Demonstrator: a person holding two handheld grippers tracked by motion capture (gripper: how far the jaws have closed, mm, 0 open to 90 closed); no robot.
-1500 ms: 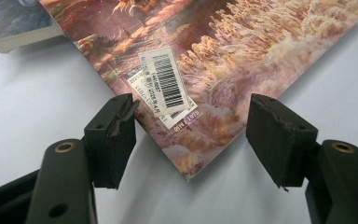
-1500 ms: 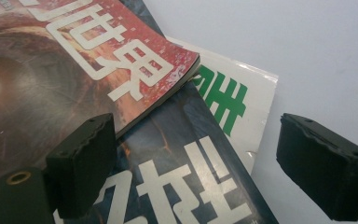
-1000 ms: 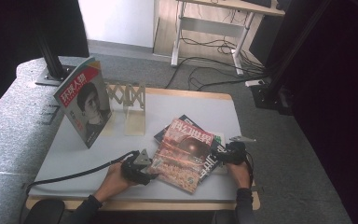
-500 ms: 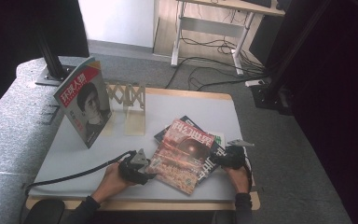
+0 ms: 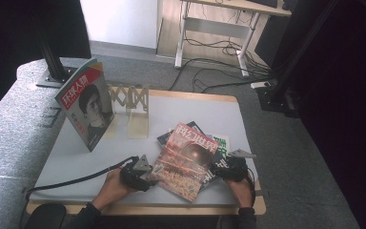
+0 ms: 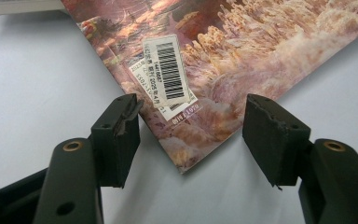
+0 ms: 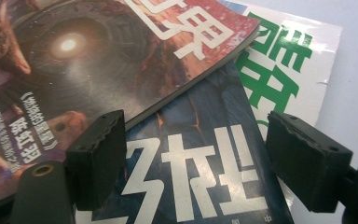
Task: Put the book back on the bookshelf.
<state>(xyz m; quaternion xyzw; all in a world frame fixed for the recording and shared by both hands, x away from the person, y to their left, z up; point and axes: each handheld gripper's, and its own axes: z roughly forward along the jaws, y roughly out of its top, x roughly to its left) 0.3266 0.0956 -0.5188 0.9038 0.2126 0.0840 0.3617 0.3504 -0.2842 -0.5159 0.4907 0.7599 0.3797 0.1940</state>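
Red magazine [image 6: 242, 60] corner lies between the open left gripper [image 6: 193, 135] jaws, untouched

Black left gripper [image 5: 143, 175] and right gripper [image 5: 224, 168], grey three-cornered top plates, black cable [image 5: 71, 180], brass-ringed screw holes, dark sleeves.

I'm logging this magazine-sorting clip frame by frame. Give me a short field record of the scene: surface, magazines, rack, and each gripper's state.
surface: table with a pale mat
top magazine: reddish cover, lying on a stack
beneath it: dark blue magazine and white-green magazine
standing magazine: portrait cover, upright at left
rack: wooden lattice rack, beside the standing magazine
left gripper: jaws apart, astride the reddish cover's corner, pads not pressing
right gripper: jaws apart above the dark blue magazine, nothing gripped
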